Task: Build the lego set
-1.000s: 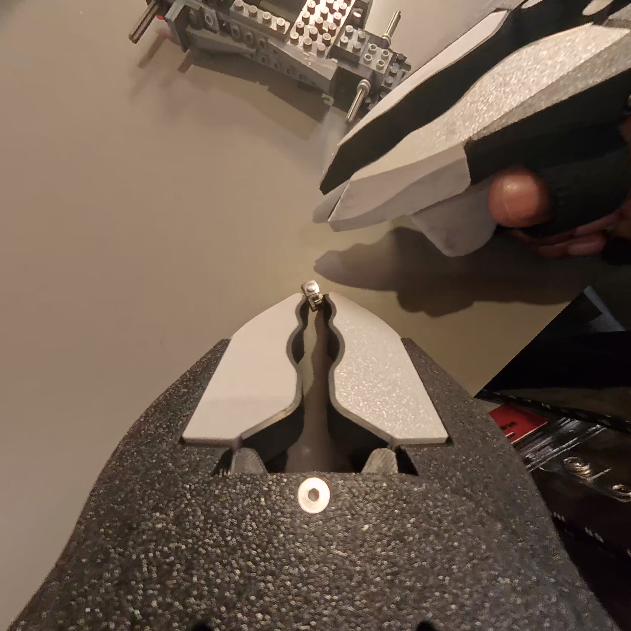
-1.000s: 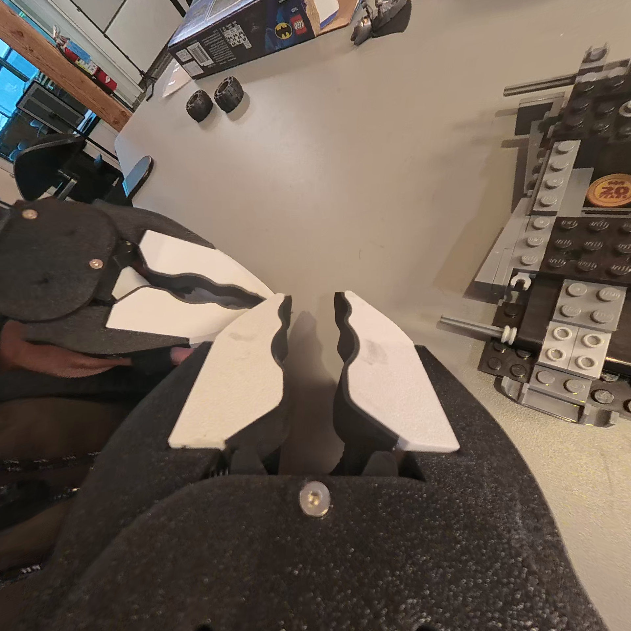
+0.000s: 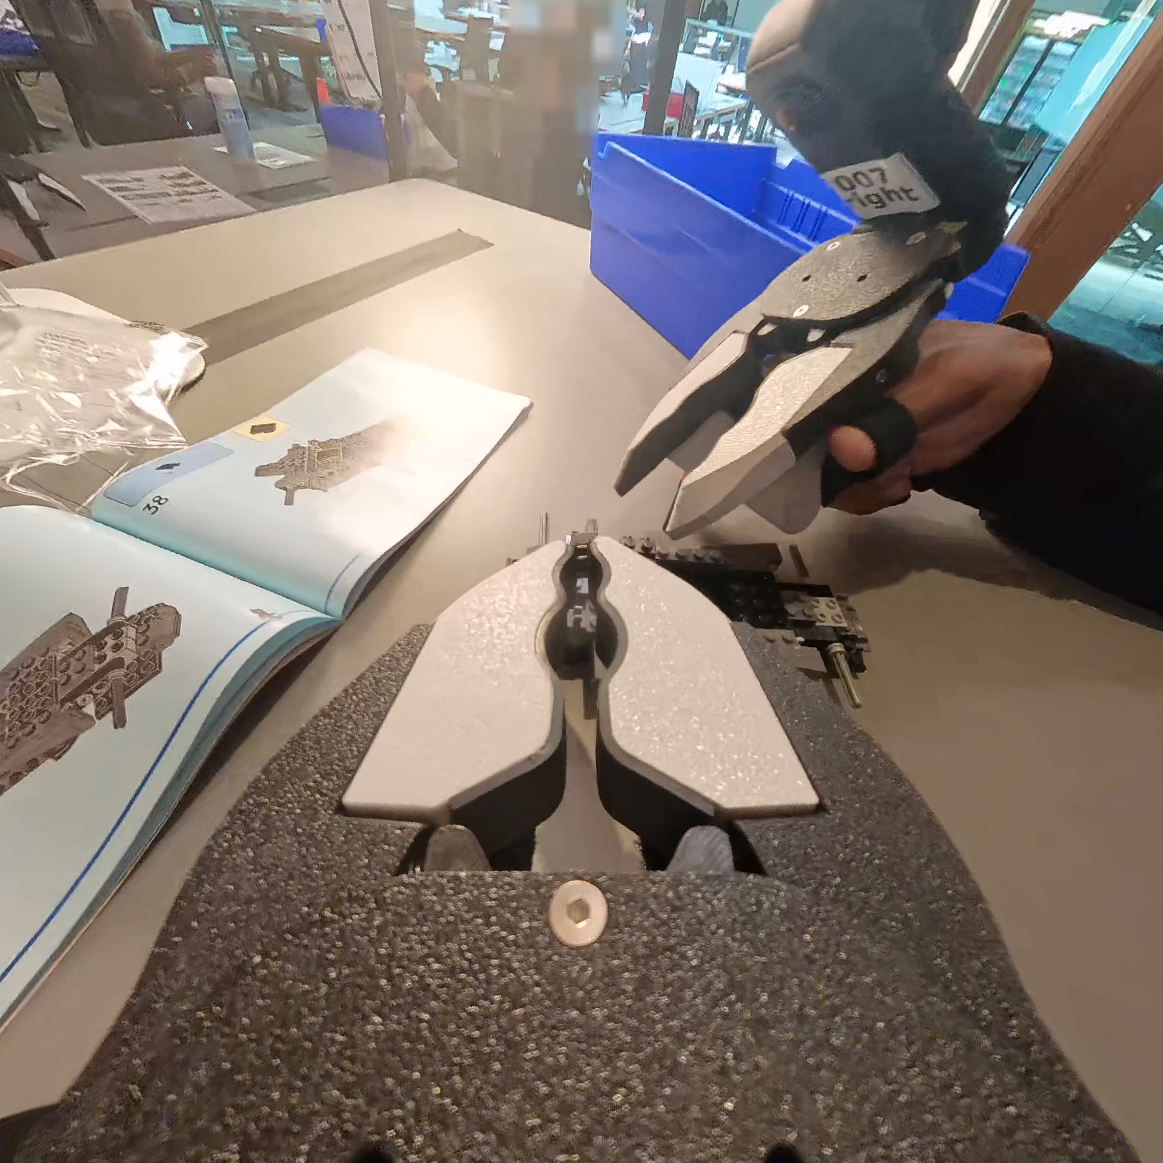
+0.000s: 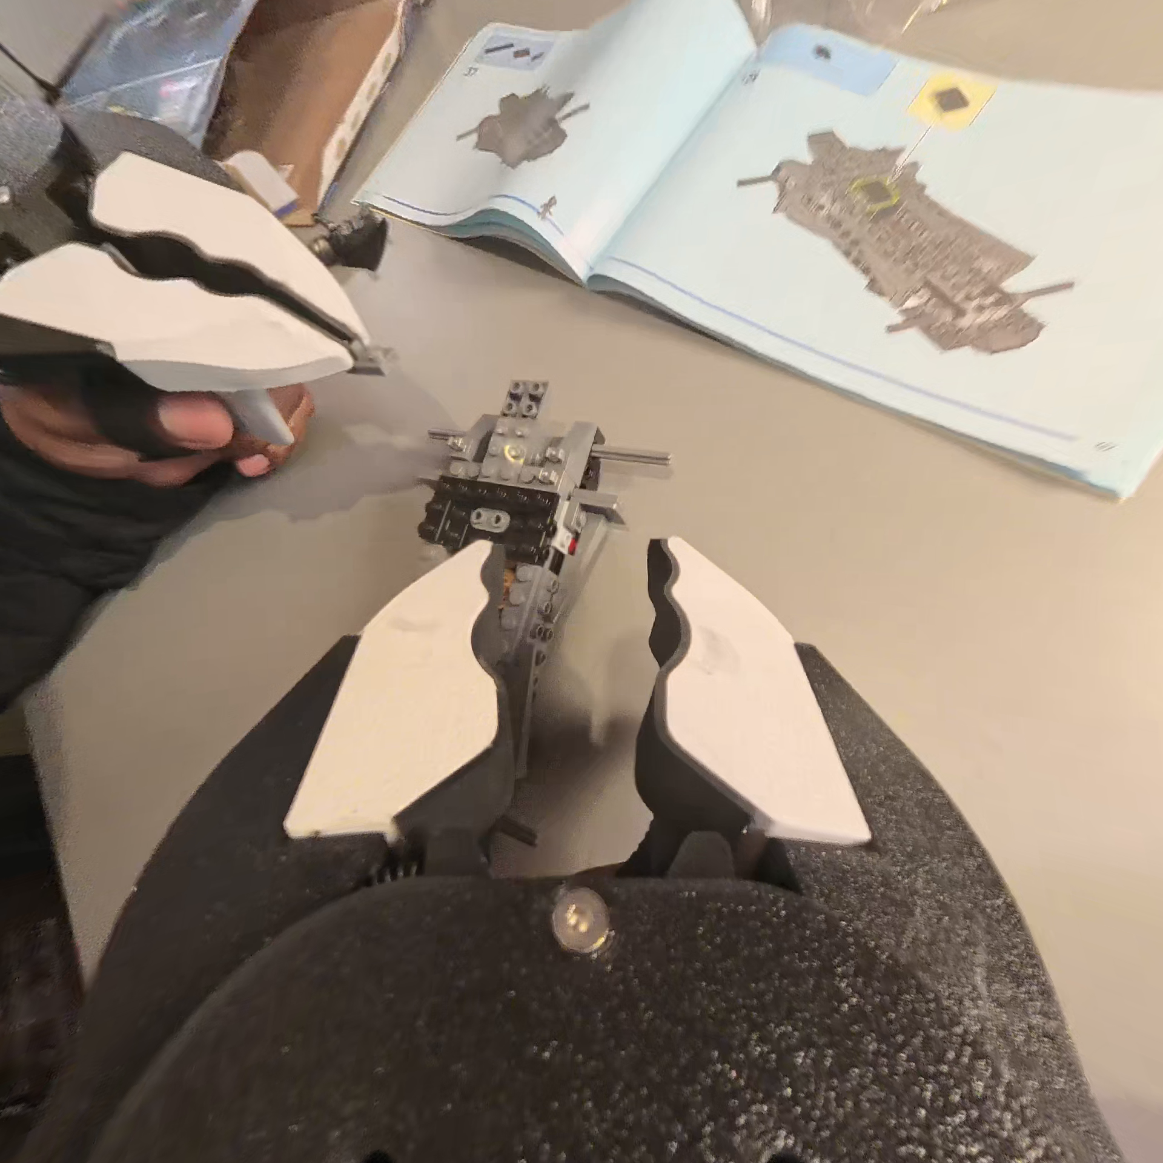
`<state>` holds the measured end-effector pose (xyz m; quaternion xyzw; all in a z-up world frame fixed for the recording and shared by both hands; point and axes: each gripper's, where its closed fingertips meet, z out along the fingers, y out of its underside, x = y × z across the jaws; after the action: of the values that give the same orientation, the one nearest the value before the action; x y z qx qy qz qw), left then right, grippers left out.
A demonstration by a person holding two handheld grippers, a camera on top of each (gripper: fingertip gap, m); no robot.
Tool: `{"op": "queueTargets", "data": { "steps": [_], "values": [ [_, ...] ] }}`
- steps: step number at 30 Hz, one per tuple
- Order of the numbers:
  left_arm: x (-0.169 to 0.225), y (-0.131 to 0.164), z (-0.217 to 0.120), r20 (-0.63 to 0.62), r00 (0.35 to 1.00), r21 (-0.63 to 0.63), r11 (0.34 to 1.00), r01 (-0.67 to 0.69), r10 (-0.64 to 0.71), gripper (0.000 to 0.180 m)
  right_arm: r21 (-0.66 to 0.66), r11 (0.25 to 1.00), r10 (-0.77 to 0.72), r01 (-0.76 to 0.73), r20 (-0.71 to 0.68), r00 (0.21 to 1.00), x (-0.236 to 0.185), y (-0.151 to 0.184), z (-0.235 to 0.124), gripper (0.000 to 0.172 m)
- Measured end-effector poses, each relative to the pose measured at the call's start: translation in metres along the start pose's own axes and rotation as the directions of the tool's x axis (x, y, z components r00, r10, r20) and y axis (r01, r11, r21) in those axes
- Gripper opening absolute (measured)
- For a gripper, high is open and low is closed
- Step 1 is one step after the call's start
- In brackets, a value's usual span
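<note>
Left wrist view: both grippers are above a beige table (image 3: 944,755), and the brick model on it is the landmark.
Table: it carries everything below.
Blue bin (image 3: 692,220): behind the model, at the far edge of the table.
Booklet (image 4: 818,220): open, light blue pages, lying behind the model in the right wrist view.
Plastic bag (image 3: 75,390): clear, beyond the booklet, well apart from the model.
Brick model (image 4: 503,497): grey and black, with thin rods out of its sides; it rests on the table.
Right gripper (image 4: 569,547): jaws wide open; the near part of the model lies between the fingers, close by the left one, and the right finger stands clear of it.
Left gripper (image 3: 582,541): jaws almost closed, pinching a small grey piece (image 4: 371,362) at the tips, just above and beside the model.
</note>
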<state>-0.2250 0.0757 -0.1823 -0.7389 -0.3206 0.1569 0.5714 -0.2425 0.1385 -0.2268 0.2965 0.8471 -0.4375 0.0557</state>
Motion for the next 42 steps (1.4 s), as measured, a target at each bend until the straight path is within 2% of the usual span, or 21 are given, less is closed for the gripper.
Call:
{"op": "queueTargets", "data": {
  "steps": [3,8,16,22,26,36,42],
  "values": [
    [-0.001,0.005,-0.002,0.031,0.999,-0.028,1.000,-0.010,0.010,0.003,-0.034,0.999,0.038,-0.036,0.066,0.997,-0.006,0.009,0.009,0.044],
    [0.002,0.016,0.004,0.047,0.997,-0.127,0.990,-0.062,0.068,0.002,-0.072,0.997,0.023,-0.018,0.070,0.997,-0.011,0.012,0.011,0.038],
    [-0.002,0.010,0.005,0.063,0.998,-0.092,0.995,0.026,-0.020,0.003,-0.122,0.989,-0.087,0.079,-0.059,0.994,-0.008,0.015,0.008,0.032],
    [-0.004,0.014,0.005,0.067,0.997,-0.098,0.994,0.056,-0.050,0.003,-0.172,0.980,-0.120,0.103,-0.091,0.989,-0.010,0.022,0.012,0.033],
    [0.001,0.016,0.006,0.066,0.998,-0.123,0.992,0.032,-0.024,0.003,-0.211,0.972,-0.129,0.105,-0.099,0.987,-0.011,0.027,0.016,0.028],
    [0.003,0.022,0.010,0.105,0.992,-0.181,0.982,-0.053,0.073,0.003,-0.183,0.982,-0.060,0.045,-0.076,0.995,-0.013,0.026,0.018,0.022],
    [0.003,0.017,0.009,0.127,0.987,-0.173,0.982,-0.078,0.101,0.003,-0.140,0.990,-0.043,0.028,-0.111,0.993,-0.005,0.021,0.013,0.021]
  ]
}}
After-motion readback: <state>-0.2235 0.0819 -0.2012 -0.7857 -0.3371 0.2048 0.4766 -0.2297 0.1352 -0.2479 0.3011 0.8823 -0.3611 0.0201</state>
